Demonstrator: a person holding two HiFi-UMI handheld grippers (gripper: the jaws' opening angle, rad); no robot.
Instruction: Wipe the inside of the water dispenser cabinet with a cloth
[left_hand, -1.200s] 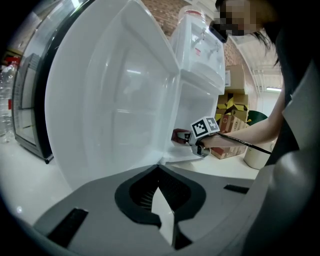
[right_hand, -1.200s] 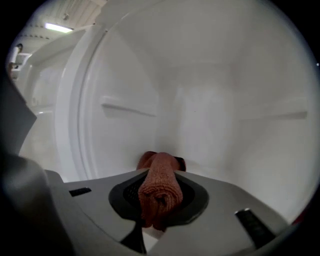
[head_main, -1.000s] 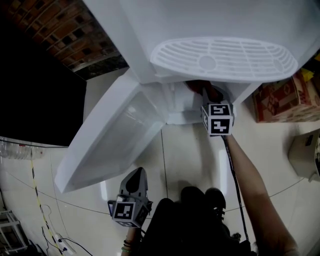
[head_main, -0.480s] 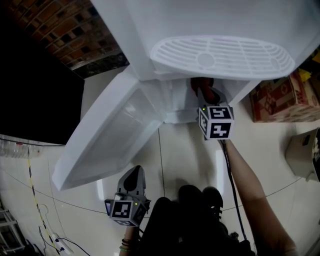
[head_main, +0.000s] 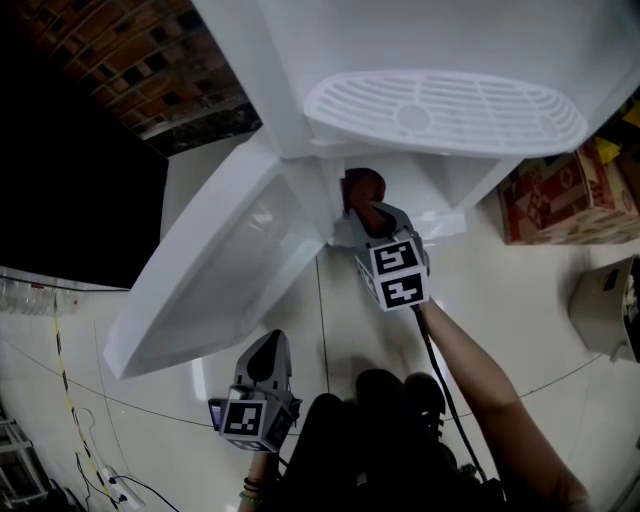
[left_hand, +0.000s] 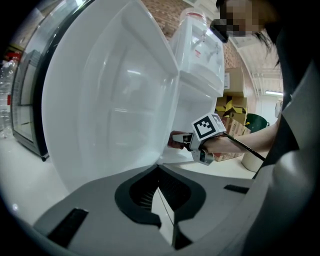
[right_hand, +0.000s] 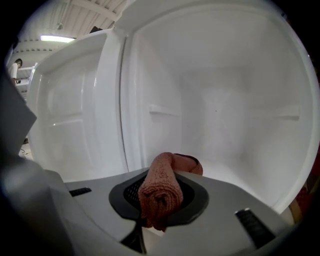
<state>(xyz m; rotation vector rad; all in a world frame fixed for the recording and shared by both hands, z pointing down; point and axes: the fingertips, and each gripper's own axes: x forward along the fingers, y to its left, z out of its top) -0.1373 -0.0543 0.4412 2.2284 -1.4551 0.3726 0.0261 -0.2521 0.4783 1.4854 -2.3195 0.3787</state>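
- my right gripper (head_main: 365, 212) is squeezed on the red cloth (right_hand: 161, 192), which is rolled up and pokes out in front.
- the cloth is at the mouth of the cabinet (right_hand: 240, 100), near the side where the door (head_main: 215, 270) hangs. i can't tell if it touches a wall.
- my left gripper (head_main: 268, 360) is low and well away, jaws together, holding nothing.
- i think the soft roll could slip out if i rub hard.
- the hard jaws could bump the wall if i push in crooked.
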